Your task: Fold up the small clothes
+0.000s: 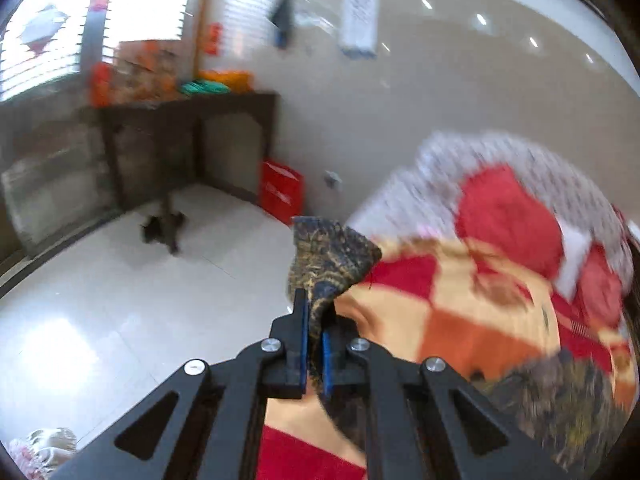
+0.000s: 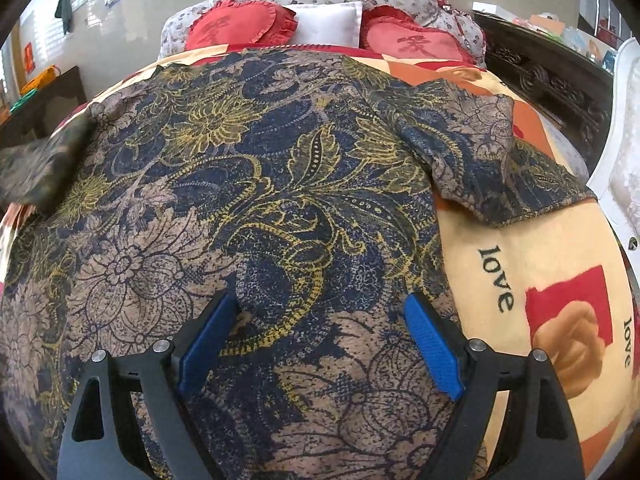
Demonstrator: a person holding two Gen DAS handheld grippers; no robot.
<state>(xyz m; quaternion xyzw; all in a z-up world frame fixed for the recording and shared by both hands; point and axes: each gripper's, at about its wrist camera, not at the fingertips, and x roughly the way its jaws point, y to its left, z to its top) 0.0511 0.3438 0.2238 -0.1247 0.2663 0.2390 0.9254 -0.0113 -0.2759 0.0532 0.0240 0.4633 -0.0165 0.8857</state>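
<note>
Left claw (image 1: 314,312) pinching lifted floral shirt (image 2: 248,184) edge, right claw (image 2: 320,312) spread wide above it

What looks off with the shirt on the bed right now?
Nothing is damaged. The shirt lies mostly flat on the bedspread, but its left edge is lifted and blurred, pinched in the left claw. The right sleeve sticks out unfolded. The right claw is open above the cloth.
</note>
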